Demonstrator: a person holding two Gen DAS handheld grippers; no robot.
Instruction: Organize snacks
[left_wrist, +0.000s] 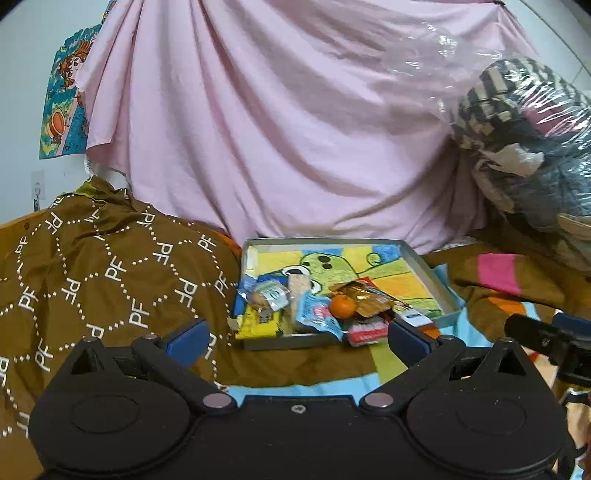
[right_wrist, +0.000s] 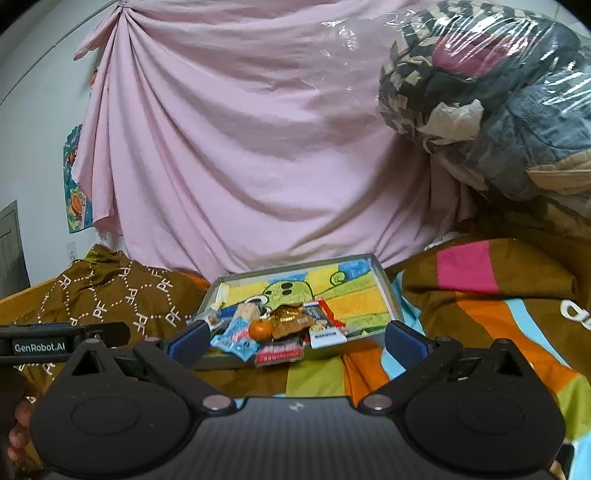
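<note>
A shallow grey tray with a colourful cartoon picture on its floor lies on the bed; it also shows in the right wrist view. Several snacks are piled at its near end: an orange mandarin, a gold wrapper, a light blue packet, a yellow packet, a red and white pack overhanging the near rim. My left gripper is open and empty just short of the tray. My right gripper is open and empty, also just short of it.
A brown "PF" patterned cloth is heaped left of the tray. A striped blanket covers the bed to the right. A pink sheet hangs behind. A clear bag of clothes sits at the upper right.
</note>
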